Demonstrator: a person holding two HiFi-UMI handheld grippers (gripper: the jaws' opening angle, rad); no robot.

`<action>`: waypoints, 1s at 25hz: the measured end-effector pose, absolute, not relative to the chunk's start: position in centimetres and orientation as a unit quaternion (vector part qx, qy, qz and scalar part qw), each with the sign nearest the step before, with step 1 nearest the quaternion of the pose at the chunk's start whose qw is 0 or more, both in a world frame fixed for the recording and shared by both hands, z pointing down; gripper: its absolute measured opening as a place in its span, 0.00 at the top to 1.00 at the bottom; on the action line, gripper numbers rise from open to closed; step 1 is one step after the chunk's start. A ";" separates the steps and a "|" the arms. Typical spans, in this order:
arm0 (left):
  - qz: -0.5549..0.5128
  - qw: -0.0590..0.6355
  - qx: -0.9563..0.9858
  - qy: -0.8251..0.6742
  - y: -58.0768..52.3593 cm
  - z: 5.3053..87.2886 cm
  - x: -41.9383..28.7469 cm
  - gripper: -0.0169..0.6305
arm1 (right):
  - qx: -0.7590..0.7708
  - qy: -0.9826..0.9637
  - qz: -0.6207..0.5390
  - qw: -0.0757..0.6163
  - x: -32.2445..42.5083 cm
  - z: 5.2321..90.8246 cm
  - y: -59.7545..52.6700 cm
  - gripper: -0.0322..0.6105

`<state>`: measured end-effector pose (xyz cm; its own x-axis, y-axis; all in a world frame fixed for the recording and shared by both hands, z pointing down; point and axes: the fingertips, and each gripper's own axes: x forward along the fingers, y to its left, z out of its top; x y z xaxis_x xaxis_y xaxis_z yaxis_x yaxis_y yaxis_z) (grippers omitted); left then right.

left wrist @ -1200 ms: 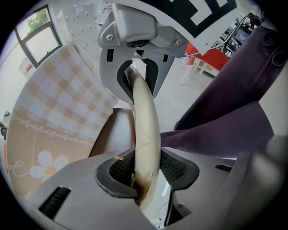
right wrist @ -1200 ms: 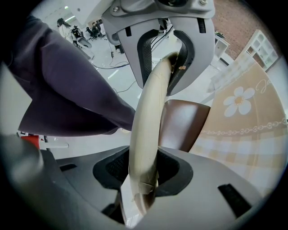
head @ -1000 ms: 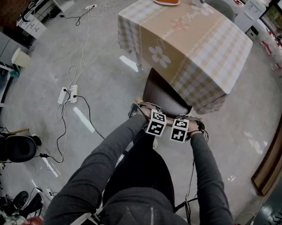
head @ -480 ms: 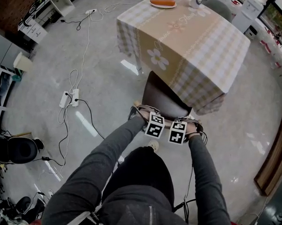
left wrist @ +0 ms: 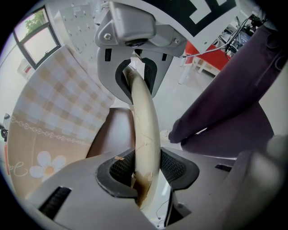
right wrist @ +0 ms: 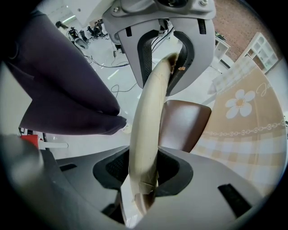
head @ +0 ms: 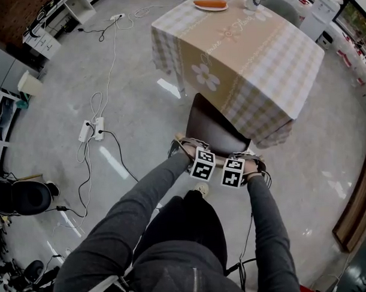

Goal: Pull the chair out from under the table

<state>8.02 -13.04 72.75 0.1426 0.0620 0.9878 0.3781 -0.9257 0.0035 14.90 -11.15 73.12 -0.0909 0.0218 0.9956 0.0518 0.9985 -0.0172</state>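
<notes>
I am gripping the chair's (head: 211, 124) cream top rail (left wrist: 144, 112) with both sets of fingers, the left gripper (left wrist: 145, 170) and the right gripper (right wrist: 143, 170) clamping side by side. In the head view the chair is standing at frame centre, its brown seat reaching partly under the checked table (head: 251, 50) at upper right.

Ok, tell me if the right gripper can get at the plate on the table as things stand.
Probably not: the right gripper is clamped on the chair back, and the plate sits at the far edge of the table, beyond the seat.
</notes>
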 end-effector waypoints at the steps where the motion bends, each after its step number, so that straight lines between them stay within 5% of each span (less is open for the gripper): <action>1: -0.637 0.125 -0.746 -0.148 -13.0 72.8 8.0 0.73 | -0.025 -0.739 -0.010 0.673 14.9 73.1 -11.1 0.74; 25: -0.646 0.124 -0.736 -0.159 -11.3 72.7 7.3 0.73 | -0.025 -0.740 -0.007 0.672 14.2 73.0 -9.4 0.74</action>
<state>7.25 -11.27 72.67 0.1133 0.0745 0.9908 0.3948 -0.9185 0.0239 14.16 -9.40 73.01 -0.0949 0.0276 0.9951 0.0460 0.9987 -0.0233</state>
